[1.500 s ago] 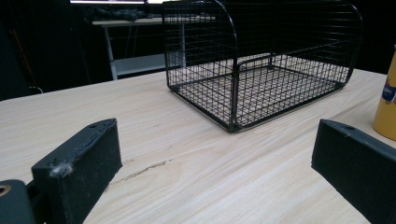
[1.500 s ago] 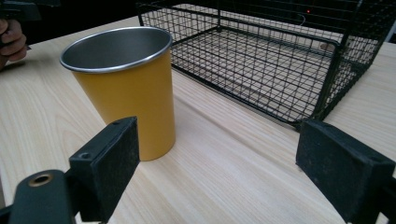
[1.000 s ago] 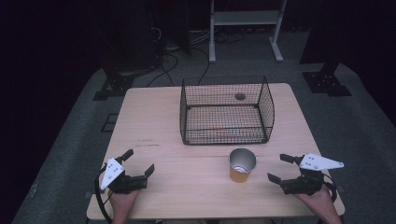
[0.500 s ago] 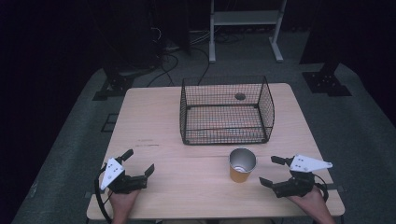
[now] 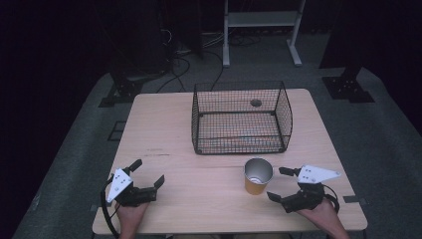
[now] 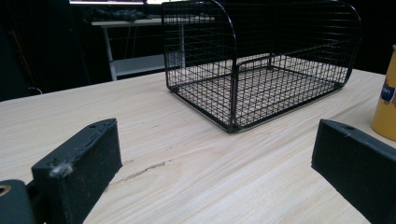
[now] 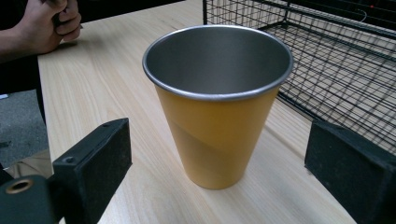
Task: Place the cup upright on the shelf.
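A yellow cup with a bare metal rim and lining stands upright on the pale wooden worktop, mouth up, just in front of the black wire basket and toward the person's right. The right gripper sits just beside it on the right, its fingers released and spread wide; in the right gripper view the cup stands straight ahead between the two black fingers, centred in the gap but not yet enclosed or touched. The cup's long axis is vertical, so a sideways approach at mid-height looks like the natural way to close on its wall. The left gripper rests near the worktop's front left corner, well apart from the cup, its fingers likewise released and holding nothing; its own view looks across bare wood toward the basket, with the cup's edge at the far right. The right hand is clearly the nearer. Compared with a second ago, the right gripper has moved in toward the cup and turned to face it, while the left has stayed where it was.
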Tool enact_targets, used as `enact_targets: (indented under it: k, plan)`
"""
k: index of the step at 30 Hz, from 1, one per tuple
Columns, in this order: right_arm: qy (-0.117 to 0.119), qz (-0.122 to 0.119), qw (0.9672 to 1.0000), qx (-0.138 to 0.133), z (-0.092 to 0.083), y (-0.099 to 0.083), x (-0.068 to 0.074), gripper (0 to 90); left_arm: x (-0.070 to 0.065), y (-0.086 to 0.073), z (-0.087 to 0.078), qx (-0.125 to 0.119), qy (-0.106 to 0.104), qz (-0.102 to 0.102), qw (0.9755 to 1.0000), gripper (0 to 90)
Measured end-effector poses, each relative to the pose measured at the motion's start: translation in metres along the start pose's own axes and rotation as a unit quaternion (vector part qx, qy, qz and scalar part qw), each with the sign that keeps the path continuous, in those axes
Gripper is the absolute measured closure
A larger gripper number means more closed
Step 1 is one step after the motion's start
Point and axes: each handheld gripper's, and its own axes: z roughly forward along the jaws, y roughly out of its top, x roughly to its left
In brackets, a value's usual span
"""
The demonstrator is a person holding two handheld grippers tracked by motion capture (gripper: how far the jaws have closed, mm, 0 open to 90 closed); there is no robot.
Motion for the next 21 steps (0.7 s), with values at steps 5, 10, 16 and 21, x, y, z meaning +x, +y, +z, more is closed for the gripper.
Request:
enact_targets:
  k: [5,10,16,21]
  plan:
    - [0.002,-0.002,1.0000,0.007,0.005,0.001,0.001,3.2,0.000,0.000,0.000,0.000,0.000,0.000,1.0000,0.8]
    - [0.007,-0.004,0.9999,0.008,0.009,0.003,0.002,2.8,0.000,0.000,0.000,0.000,0.000,0.000,1.0000,0.8]
    - [0.009,-0.009,0.9998,0.016,0.015,0.008,0.004,2.0,0.000,0.000,0.000,0.000,0.000,0.001,1.0000,0.8]
    - [0.011,-0.012,0.9997,0.019,0.019,0.011,0.004,2.0,0.000,0.000,0.000,0.000,0.000,0.000,1.0000,0.8]
